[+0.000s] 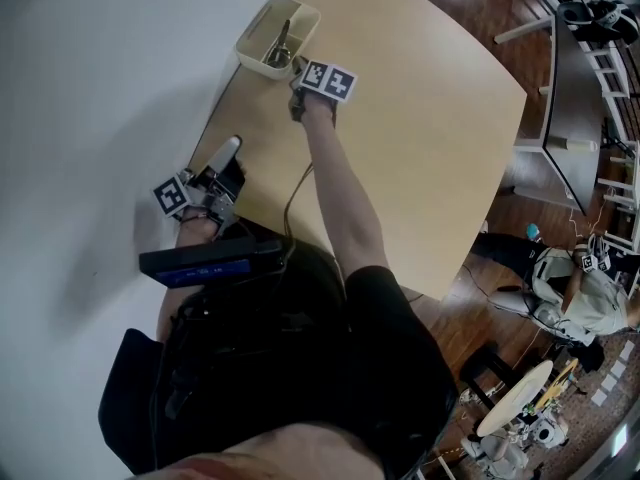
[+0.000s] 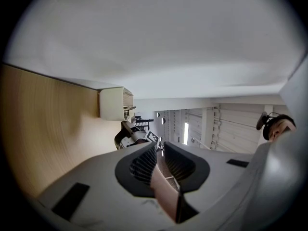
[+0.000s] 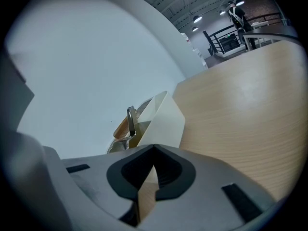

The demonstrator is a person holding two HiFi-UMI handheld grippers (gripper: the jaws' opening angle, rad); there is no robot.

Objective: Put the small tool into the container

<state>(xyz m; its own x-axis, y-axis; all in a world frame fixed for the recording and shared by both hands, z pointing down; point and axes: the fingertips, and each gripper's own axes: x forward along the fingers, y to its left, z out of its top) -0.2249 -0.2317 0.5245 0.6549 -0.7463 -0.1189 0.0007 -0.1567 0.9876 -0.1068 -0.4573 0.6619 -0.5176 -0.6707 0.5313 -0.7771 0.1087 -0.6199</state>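
Observation:
A cream rectangular container [image 1: 262, 30] stands at the far left corner of the wooden table [image 1: 430, 158]. A small metal tool [image 1: 283, 42] lies inside it; in the right gripper view the tool [image 3: 130, 121] sticks up above the rim of the container [image 3: 166, 117]. My right gripper [image 1: 300, 93] hovers just beside the container's near end, jaws shut with nothing between them [image 3: 154, 149]. My left gripper [image 1: 228, 153] rests at the table's left edge, well short of the container [image 2: 114, 103], jaws together and empty [image 2: 159, 148].
A white wall [image 1: 90, 88] runs along the table's left edge. Another person [image 1: 585, 288] sits on the wooden floor at the right, near a dark table [image 1: 570, 88]. A blue device [image 1: 195, 264] hangs at my chest.

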